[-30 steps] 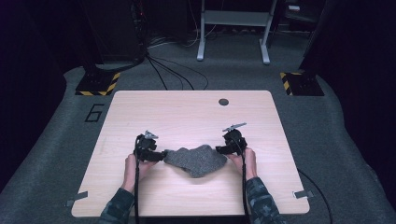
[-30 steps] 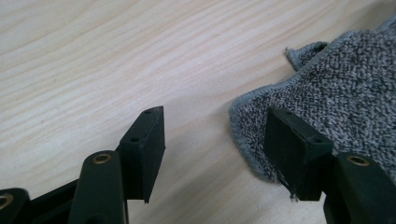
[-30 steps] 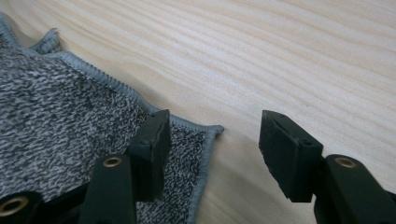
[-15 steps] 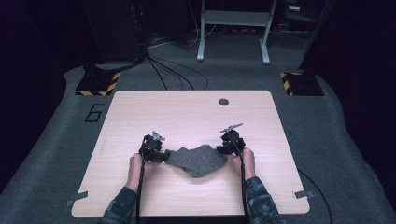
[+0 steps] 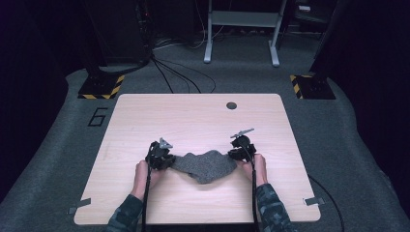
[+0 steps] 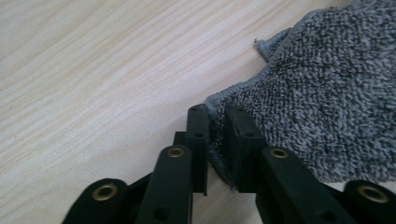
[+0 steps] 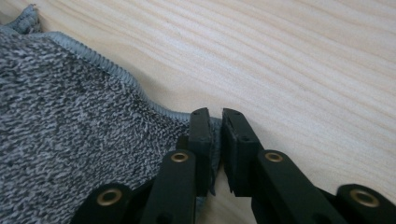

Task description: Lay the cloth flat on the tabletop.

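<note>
A grey speckled cloth (image 5: 205,166) lies crumpled on the wooden table (image 5: 193,121), stretched between both hands near the front. My left gripper (image 5: 162,157) is shut on the cloth's left corner; in the left gripper view the hemmed edge of the cloth (image 6: 327,93) is pinched between the jaws of that gripper (image 6: 215,116). My right gripper (image 5: 240,151) is shut on the cloth's right corner. In the right gripper view the cloth (image 7: 70,140) spreads to the left, its hem clamped in the right gripper (image 7: 215,119).
A small round dark hole (image 5: 231,105) sits near the table's far edge. Cables (image 5: 174,72) and a metal stand (image 5: 241,29) are on the grey floor beyond. Yellow-black striped bases (image 5: 101,87) flank the table's far corners.
Both grippers have moved closer together, the left one shifting right. The cloth between them has slackened and bunched up.
</note>
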The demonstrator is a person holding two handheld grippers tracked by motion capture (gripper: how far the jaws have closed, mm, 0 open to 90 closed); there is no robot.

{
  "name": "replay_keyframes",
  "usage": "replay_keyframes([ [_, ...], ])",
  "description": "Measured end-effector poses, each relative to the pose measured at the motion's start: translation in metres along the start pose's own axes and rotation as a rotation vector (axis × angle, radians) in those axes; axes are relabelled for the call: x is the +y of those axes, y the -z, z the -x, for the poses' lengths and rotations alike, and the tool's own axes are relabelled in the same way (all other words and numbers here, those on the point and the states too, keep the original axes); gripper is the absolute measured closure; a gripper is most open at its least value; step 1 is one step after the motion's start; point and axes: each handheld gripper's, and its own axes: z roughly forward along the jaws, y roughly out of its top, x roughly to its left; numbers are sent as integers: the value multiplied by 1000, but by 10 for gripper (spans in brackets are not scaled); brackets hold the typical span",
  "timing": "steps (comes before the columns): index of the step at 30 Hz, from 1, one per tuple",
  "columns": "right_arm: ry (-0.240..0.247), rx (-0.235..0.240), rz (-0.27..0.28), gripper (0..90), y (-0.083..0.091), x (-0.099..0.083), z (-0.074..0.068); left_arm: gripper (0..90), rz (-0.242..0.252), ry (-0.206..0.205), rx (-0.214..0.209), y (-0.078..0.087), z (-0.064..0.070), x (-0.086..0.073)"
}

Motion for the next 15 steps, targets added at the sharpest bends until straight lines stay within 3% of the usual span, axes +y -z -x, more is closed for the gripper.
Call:
replay_keyframes([
  [5,0,3,6,864,2,-4,0,867,7,4,0,0,1,-2],
  [10,-13,18,16,876,5,-9,2,872,13,4,-3,1,-1,-3],
  [15,-27,25,33,883,11,-18,3,873,24,29,-9,2,-5,-5],
])
